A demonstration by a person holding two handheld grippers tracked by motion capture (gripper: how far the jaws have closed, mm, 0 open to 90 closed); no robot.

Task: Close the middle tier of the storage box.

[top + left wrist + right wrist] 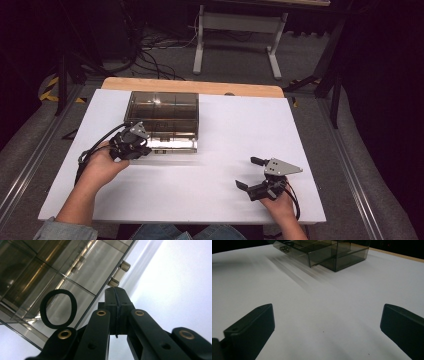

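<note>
Smoke-tinted clear plastic organiser box with inner dividers [161, 114] sat at far left of the white table [210, 185] in the high view, a shallow drawer pulled slightly out on its near side. Left gripper [131, 145] pressed up against the box's near left corner; jaw state unreadable from up there. Right gripper [256, 176] rested near right, well apart from the box, jaws spread wide and empty.

Left gripper view: black jaws closed flat together, nothing clearly between them, tips [115, 293] just beside the box wall [75, 272] and two small pale knobs [119, 275]. Also seen through the lid, a black rubber ring [58, 309] lying in one compartment, not discernible from above.

Right gripper view: jaws wide apart over bare table, box [324, 251] far off, drawer front projecting.

Judged light, stiff, slick-walled, likely to slide when pushed; best taken by the small knobs or braced at a corner.
</note>
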